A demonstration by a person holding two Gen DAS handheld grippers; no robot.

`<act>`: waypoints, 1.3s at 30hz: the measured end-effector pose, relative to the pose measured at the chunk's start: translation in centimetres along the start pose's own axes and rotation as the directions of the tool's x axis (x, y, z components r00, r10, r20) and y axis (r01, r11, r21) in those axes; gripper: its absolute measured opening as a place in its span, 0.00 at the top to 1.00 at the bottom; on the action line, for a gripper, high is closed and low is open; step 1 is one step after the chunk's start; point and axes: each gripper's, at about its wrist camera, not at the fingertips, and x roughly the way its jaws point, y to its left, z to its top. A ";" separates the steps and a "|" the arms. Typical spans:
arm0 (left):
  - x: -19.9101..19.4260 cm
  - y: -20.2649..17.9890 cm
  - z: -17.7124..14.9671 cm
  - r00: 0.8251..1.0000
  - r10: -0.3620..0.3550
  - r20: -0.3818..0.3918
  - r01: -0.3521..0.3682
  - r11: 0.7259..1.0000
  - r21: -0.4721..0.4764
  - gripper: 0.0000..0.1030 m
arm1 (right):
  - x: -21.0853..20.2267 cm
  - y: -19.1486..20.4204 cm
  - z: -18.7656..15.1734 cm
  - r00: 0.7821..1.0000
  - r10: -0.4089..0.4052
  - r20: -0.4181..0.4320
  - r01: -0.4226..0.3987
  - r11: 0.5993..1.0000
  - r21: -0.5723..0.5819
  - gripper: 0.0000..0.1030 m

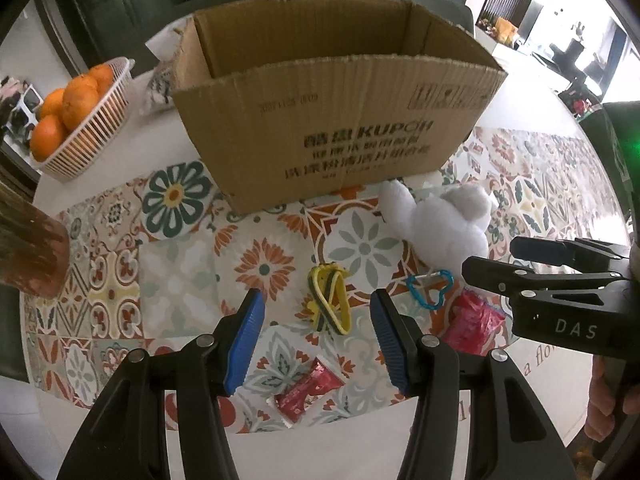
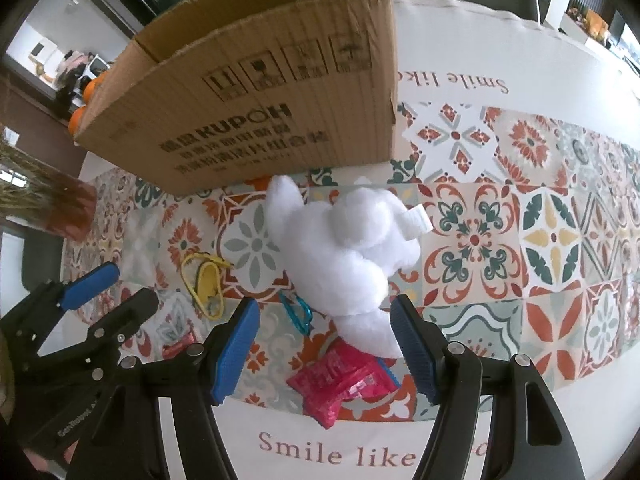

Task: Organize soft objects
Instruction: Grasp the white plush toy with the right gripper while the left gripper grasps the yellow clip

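Both grippers hang open and empty: the right gripper (image 2: 325, 342) should squeeze the white plush toy (image 2: 344, 256) at twelve o'clock gently (left gripper (image 1: 318, 340) waits).

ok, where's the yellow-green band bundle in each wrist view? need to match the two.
Left wrist: yellow-green band bundle sits centre, between the fingers of the open left hand-held gripper.
Right wrist: same bundle lies lower left, left of the white plush toy.
Shared landmark: the cardboard box behind it, KUPOH print facing the cameras.

Bright daylight, blown-out windows, fisheye edges bent, slight blur.
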 end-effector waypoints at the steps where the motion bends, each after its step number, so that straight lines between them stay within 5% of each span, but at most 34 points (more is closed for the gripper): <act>1: 0.3 0.0 0.0 1.000 -0.004 -0.006 0.004 1.000 0.000 0.47 | 0.2 -0.1 0.1 1.000 0.002 -0.001 -0.002 1.000 0.002 0.33; 28: 7.3 0.0 0.5 0.986 -0.111 -0.121 0.108 0.994 -0.031 0.48 | 6.4 -1.5 1.2 0.995 0.079 -0.063 -0.071 0.990 0.123 0.31; 39: 9.2 -0.1 0.9 0.980 -0.135 -0.143 0.125 0.989 -0.082 0.74 | 6.0 -1.6 0.5 0.998 0.062 -0.001 -0.061 0.989 0.133 0.36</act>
